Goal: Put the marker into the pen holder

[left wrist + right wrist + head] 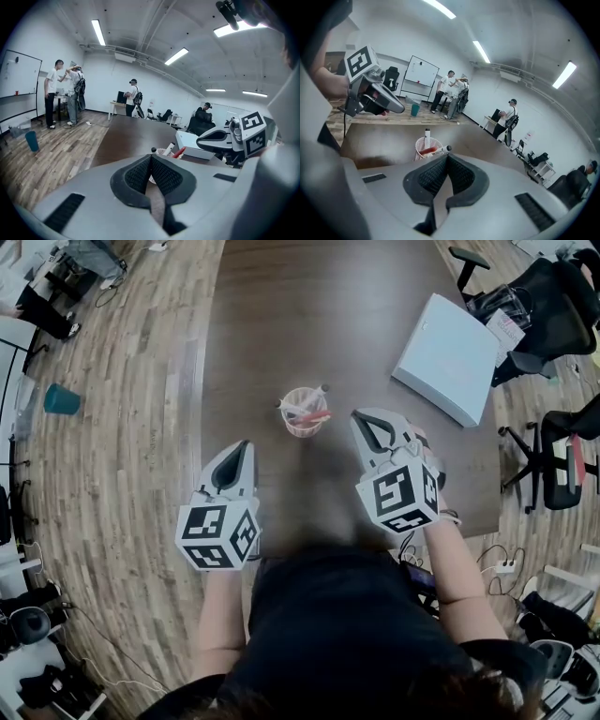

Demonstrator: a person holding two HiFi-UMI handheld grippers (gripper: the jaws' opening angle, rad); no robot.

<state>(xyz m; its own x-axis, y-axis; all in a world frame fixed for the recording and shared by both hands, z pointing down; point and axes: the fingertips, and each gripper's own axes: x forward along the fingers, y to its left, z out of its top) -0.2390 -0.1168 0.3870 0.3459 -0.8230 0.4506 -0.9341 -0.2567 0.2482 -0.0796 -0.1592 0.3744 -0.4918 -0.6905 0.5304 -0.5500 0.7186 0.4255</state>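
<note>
A pinkish mesh pen holder [303, 412] stands mid-table on the dark brown table [281, 315], with a red marker [310, 415] and white markers leaning inside it. The same holder [427, 147] shows just beyond my right jaws, and partly hidden behind my left jaws [164, 152]. My left gripper [238, 448] hovers near the table's front edge, left of the holder, shut and empty. To the holder's right my right gripper [361, 417] is shut too, with nothing between its pads.
A white flat box [448, 357] lies at the table's right side. Office chairs [548, 306] stand beyond the right edge. A teal bin [61, 399] sits on the wooden floor at left. Several people stand far off by a whiteboard [421, 77].
</note>
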